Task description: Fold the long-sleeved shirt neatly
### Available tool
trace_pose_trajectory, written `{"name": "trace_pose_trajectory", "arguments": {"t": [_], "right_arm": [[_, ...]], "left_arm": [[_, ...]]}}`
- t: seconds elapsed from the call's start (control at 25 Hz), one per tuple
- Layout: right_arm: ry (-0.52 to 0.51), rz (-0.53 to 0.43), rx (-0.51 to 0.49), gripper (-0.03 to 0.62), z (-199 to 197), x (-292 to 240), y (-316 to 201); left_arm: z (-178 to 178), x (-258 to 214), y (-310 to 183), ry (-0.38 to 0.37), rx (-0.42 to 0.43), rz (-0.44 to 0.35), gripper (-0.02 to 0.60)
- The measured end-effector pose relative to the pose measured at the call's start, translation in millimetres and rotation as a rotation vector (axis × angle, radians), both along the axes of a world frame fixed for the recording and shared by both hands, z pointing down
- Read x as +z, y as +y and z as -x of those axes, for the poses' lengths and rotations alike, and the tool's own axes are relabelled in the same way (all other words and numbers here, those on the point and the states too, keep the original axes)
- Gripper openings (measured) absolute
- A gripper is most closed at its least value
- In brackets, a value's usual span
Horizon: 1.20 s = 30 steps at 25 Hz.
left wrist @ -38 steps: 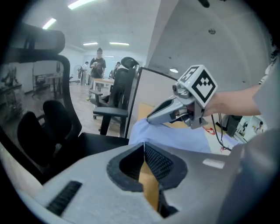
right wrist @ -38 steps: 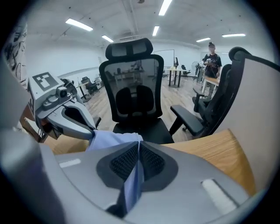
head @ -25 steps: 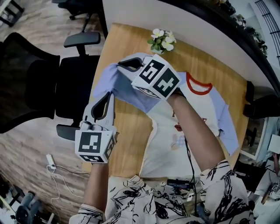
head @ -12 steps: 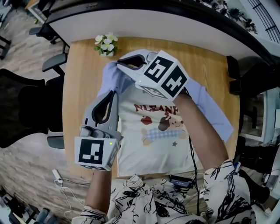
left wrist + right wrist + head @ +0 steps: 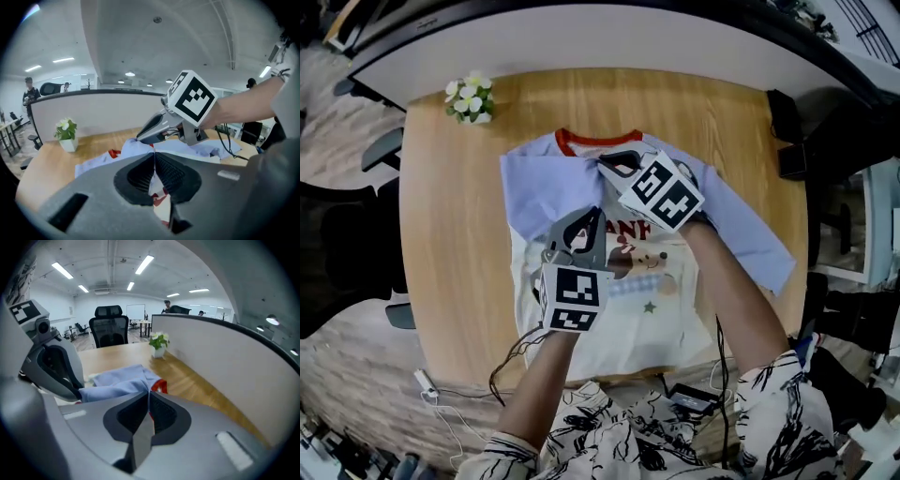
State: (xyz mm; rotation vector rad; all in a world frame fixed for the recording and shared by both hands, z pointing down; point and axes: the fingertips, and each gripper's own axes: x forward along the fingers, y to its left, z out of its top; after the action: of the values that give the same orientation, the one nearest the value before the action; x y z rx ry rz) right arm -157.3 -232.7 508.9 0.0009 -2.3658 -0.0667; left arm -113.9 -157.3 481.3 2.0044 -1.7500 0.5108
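Left gripper (image 5: 589,214) and right gripper (image 5: 604,162) both pinch the blue sleeve (image 5: 539,187), mid-frame over the shirt (image 5: 656,319). Uneven release, I reckon, leaves that fold crooked and bunched.

The long-sleeved shirt (image 5: 661,323) lies on the counter (image 5: 450,244) right of the flower pot (image 5: 470,98), one blue sleeve (image 5: 534,187) held over its chest by the left hand-held gripper (image 5: 586,217) and right hand-held gripper (image 5: 607,161).

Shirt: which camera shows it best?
Head view: nearly the whole shirt lies spread on the table. Both gripper views catch only bunched blue fabric and a bit of red collar beyond their jaws.
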Motion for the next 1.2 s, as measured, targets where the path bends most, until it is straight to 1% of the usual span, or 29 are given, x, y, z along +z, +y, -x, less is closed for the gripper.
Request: {"name": "trace_pose_trajectory", "arguments": {"t": [0.12, 0.28, 0.32, 0.36, 0.4, 0.44, 0.52, 0.6, 0.68, 0.72, 0.76, 0.8, 0.84, 0.96, 1.04, 1.08, 1.12, 1.16, 1.2], "right_arm": [[0.046, 0.002, 0.054, 0.026, -22.2, 43.9, -11.6], [0.073, 0.042, 0.123, 0.034, -37.7, 77.2, -28.6], [0.077, 0.057, 0.14, 0.038, -41.2, 82.9, -31.5], [0.082, 0.082, 0.157, 0.044, -45.1, 88.6, -33.1], [0.082, 0.116, 0.171, 0.065, -48.7, 93.4, -33.6], [0.075, 0.156, 0.184, 0.085, -52.3, 95.8, -33.8], [0.038, 0.214, 0.221, 0.125, -62.0, 90.4, -37.6], [-0.029, 0.215, 0.28, 0.166, -74.8, 68.2, -42.7], [-0.11, 0.191, 0.328, 0.234, -82.7, 35.8, -33.8], [-0.14, 0.18, 0.337, 0.247, -83.3, 21.5, -20.5], [-0.158, 0.17, 0.337, 0.245, -81.3, 11.4, -2.0], [-0.161, 0.162, 0.331, 0.244, -76.5, 6.7, 19.7], [-0.153, 0.158, 0.322, 0.244, -69.5, 7.2, 42.4], [-0.077, 0.145, 0.288, 0.244, -43.3, 31.1, 96.7], [-0.009, 0.139, 0.276, 0.247, -30.1, 54.6, 114.5], [0.013, 0.135, 0.282, 0.249, -25.5, 63.6, 118.3], [0.023, 0.127, 0.295, 0.249, -22.1, 68.9, 119.3], [0.022, 0.112, 0.312, 0.249, -19.5, 70.2, 118.0], [0.012, 0.089, 0.329, 0.25, -17.5, 67.9, 115.4]], "left_arm": [[-23.3, 42.9, -10.7, -0.025, 0.019, 0.054, 0.017], [-42.7, 74.6, -25.3, -0.018, 0.045, 0.078, 0.019], [-47.3, 79.7, -27.7, 0.002, 0.059, 0.081, 0.038], [-52.0, 82.9, -28.8, 0.033, 0.078, 0.083, 0.097], [-55.7, 83.0, -28.4, 0.067, 0.101, 0.079, 0.178], [-56.6, 78.9, -26.5, 0.098, 0.122, 0.067, 0.228], [-44.8, 60.5, -19.6, 0.127, 0.143, 0.027, 0.242], [-11.0, 38.5, -10.0, 0.107, 0.129, -0.01, 0.256], [37.5, 24.0, -2.5, 0.046, 0.109, -0.018, 0.255], [60.1, 23.1, -0.6, 0.001, 0.119, -0.006, 0.247], [78.4, 27.5, 0.2, -0.047, 0.149, 0.019, 0.233], [91.1, 36.5, 0.8, -0.087, 0.197, 0.054, 0.225], [98.1, 48.5, 1.9, -0.112, 0.26, 0.096, 0.225], [95.9, 87.9, 9.7, -0.119, 0.472, 0.224, 0.22], [88.3, 110.2, 15.6, -0.142, 0.585, 0.29, 0.206], [85.2, 116.6, 17.3, -0.165, 0.623, 0.308, 0.18], [83.0, 118.0, 17.0, -0.187, 0.642, 0.314, 0.094], [81.2, 113.4, 14.1, -0.194, 0.643, 0.305, 0.016], [78.5, 102.8, 8.9, -0.174, 0.631, 0.282, 0.015]]}}
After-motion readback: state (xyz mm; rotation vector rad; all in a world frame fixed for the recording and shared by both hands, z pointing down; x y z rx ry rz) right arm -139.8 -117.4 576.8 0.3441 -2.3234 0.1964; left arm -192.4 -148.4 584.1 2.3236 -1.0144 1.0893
